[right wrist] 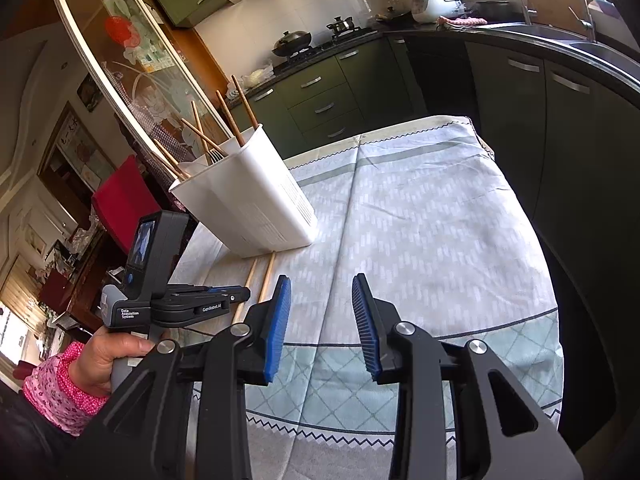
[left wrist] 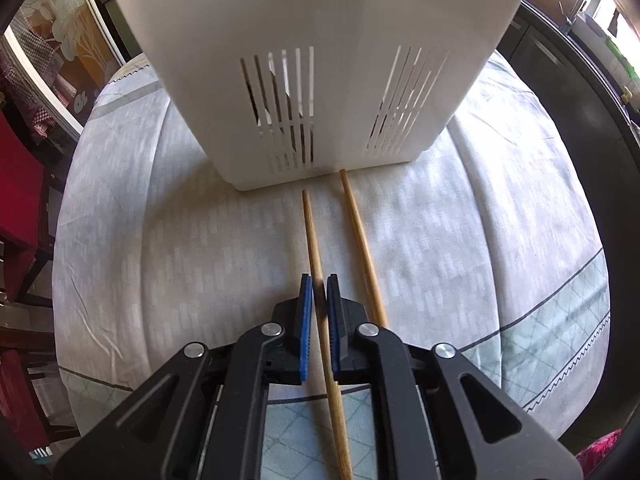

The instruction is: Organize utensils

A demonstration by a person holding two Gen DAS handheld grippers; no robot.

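Left gripper (left wrist: 319, 294) pads straddle one loose wooden chopstick (left wrist: 314, 240), grip unconfirmed; second wooden chopstick (left wrist: 360, 232) remains beside white slotted plastic holder (left wrist: 320, 60), already part-filled; right gripper (right wrist: 322, 312) open, idle.

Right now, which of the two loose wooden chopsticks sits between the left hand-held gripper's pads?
The left wooden chopstick, its tip short of the white slotted plastic holder. The right wooden chopstick lies outside the left hand-held gripper.
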